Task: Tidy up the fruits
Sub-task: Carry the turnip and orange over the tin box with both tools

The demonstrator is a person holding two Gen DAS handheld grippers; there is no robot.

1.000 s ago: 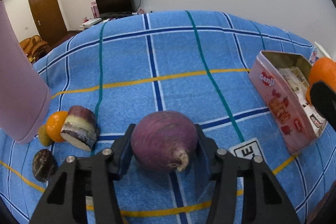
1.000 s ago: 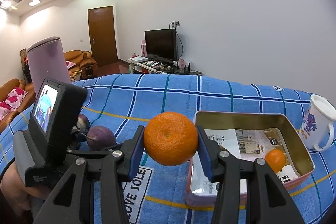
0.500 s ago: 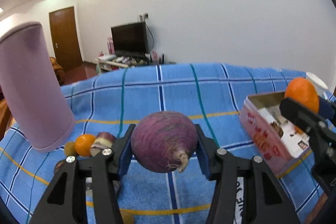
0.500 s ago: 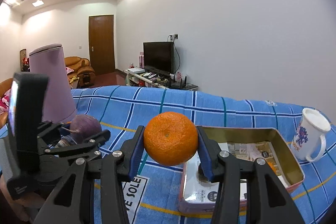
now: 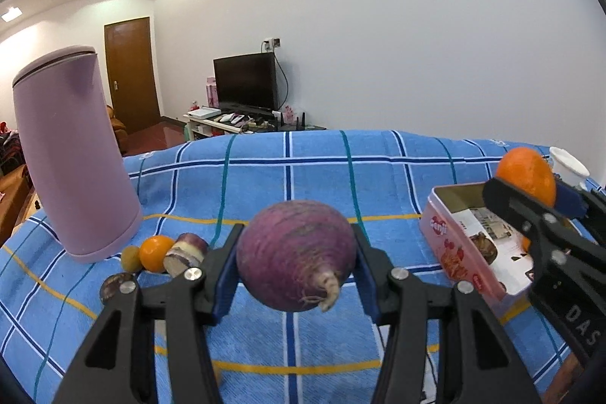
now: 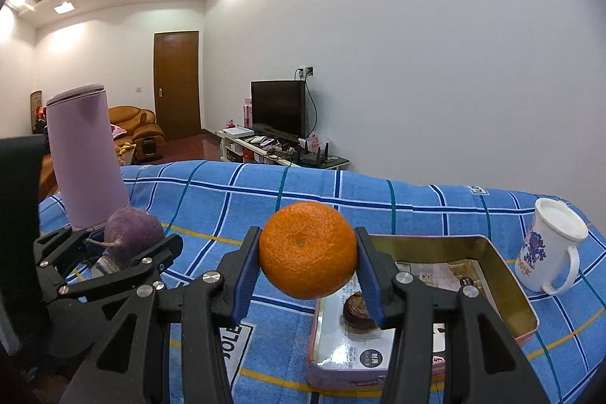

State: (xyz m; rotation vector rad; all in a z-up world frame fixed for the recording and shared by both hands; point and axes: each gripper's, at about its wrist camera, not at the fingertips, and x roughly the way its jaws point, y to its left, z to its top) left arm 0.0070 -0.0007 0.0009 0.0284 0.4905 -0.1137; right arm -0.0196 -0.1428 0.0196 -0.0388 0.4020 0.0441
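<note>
Fruits ride in both tools: the left hand-held gripper (image 5: pixel 297 262) clamps a purple bulb (image 5: pixel 297 254), the right hand-held gripper (image 6: pixel 307 260) an orange (image 6: pixel 307 248), both lifted clear of the blue cloth (image 5: pixel 303 177), presumably bound for the open tin (image 6: pixel 503 275). Room above the tin looks free; a mug (image 6: pixel 549 248) stands just beside its far corner.

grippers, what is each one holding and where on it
Left gripper clamps the purple turnip by its two sides, root end toward the camera. Right gripper clamps the orange across its sides.
</note>
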